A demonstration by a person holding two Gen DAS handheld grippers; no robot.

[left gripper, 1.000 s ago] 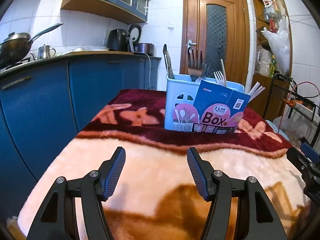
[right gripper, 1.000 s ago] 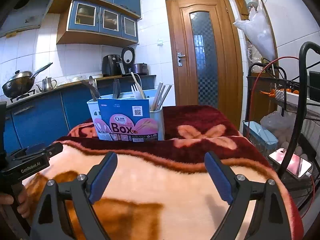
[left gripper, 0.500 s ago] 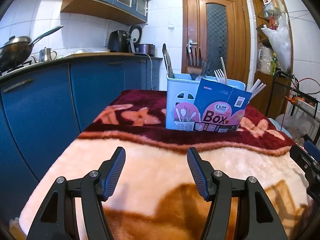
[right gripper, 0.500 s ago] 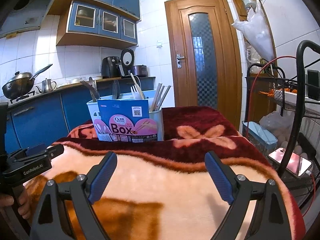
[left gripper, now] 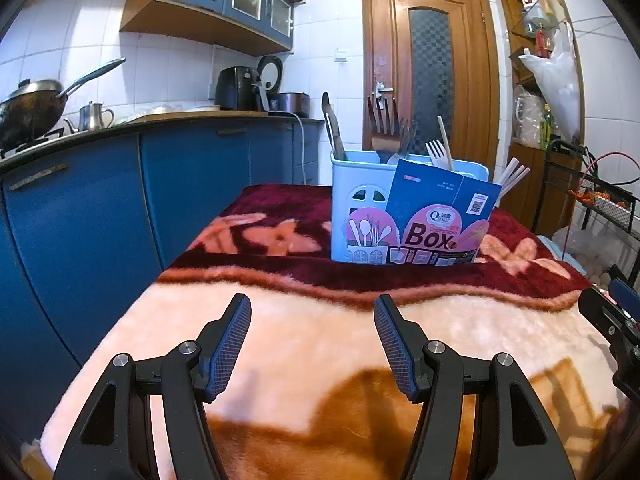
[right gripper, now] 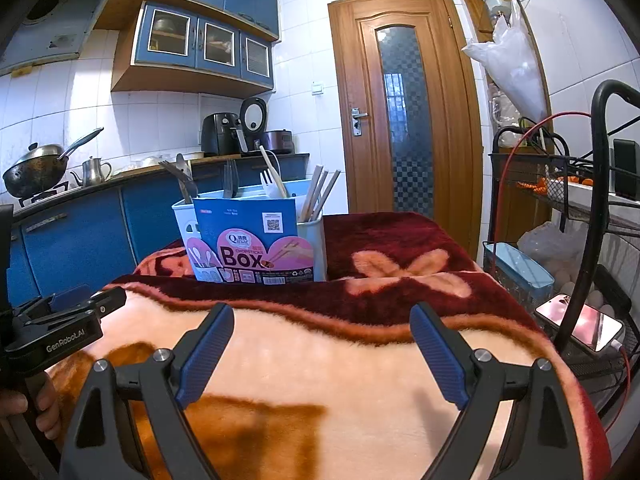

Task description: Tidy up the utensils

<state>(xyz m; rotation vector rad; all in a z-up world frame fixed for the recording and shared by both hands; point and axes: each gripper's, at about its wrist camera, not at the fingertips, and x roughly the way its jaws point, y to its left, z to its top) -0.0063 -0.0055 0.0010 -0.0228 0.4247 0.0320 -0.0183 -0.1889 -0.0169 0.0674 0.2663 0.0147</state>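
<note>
A pale blue utensil holder (left gripper: 356,196) with a blue and pink "Box" card (left gripper: 436,220) stands on the far part of the blanket-covered table (left gripper: 304,320). Forks (left gripper: 384,128), a white plastic fork (left gripper: 436,152), a dark spatula (left gripper: 332,128) and chopsticks (left gripper: 514,174) stand upright in it. The holder also shows in the right wrist view (right gripper: 256,236). My left gripper (left gripper: 312,340) is open and empty, low over the near blanket. My right gripper (right gripper: 322,352) is open and empty, also well short of the holder.
Blue kitchen cabinets (left gripper: 80,208) run along the left, with a wok (left gripper: 32,108) and kettle on the counter. A wire rack (right gripper: 576,216) with a phone (right gripper: 580,326) stands right of the table. A wooden door (right gripper: 404,108) is behind.
Both views have shifted slightly, with the holder sitting a little lower and nearer in frame. Both grippers stay open and empty.
</note>
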